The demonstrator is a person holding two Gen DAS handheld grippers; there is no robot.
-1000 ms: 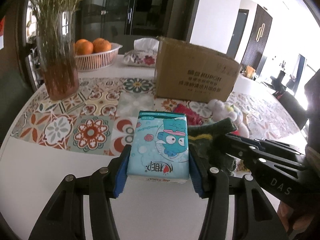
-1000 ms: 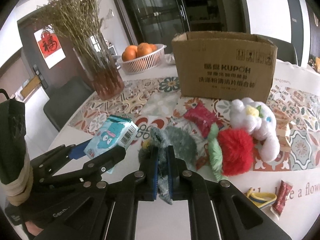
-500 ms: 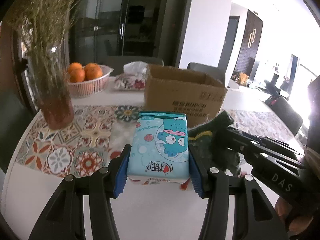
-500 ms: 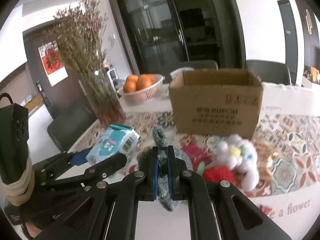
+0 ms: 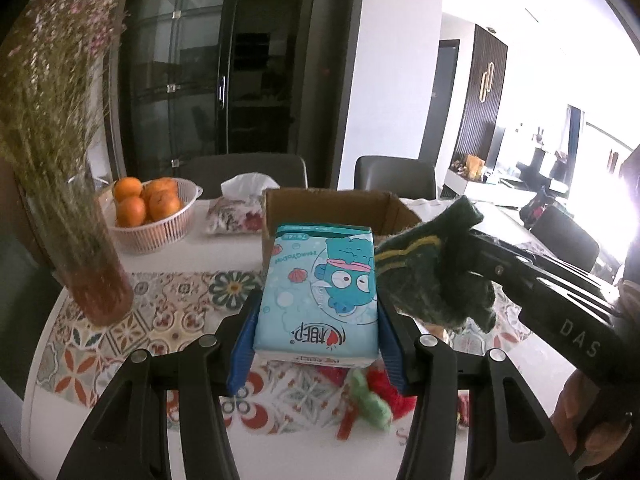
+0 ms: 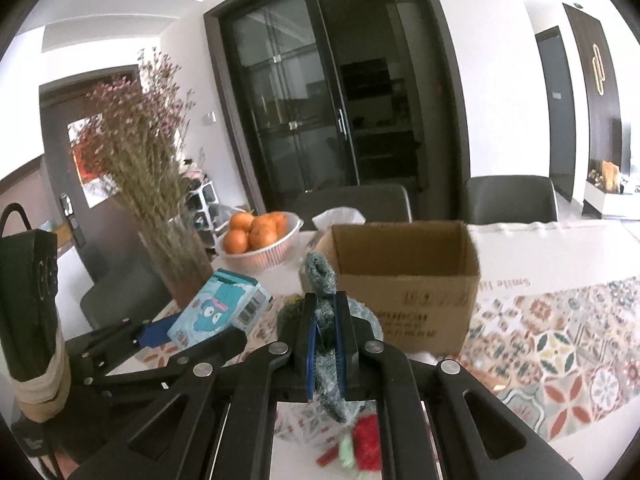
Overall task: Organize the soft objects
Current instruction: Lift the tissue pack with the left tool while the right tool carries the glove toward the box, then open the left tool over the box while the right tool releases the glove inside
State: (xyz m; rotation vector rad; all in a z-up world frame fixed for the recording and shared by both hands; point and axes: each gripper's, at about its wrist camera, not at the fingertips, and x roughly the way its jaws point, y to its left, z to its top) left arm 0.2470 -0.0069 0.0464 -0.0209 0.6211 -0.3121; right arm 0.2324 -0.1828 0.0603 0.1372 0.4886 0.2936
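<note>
Left gripper (image 5: 316,316) clamps tissue pack (image 5: 318,288), long axis along fingers; right gripper (image 6: 325,332) pinched tight on green knit (image 6: 322,280); both held above table; open box (image 6: 404,276) just ahead, right gripper looks nearer.

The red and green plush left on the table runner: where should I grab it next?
Grip the red and green plush across its narrow join between the red pompom and green part, coming from above. It lies flat on the table runner, so the sides sit low; both grippers are full now.
</note>
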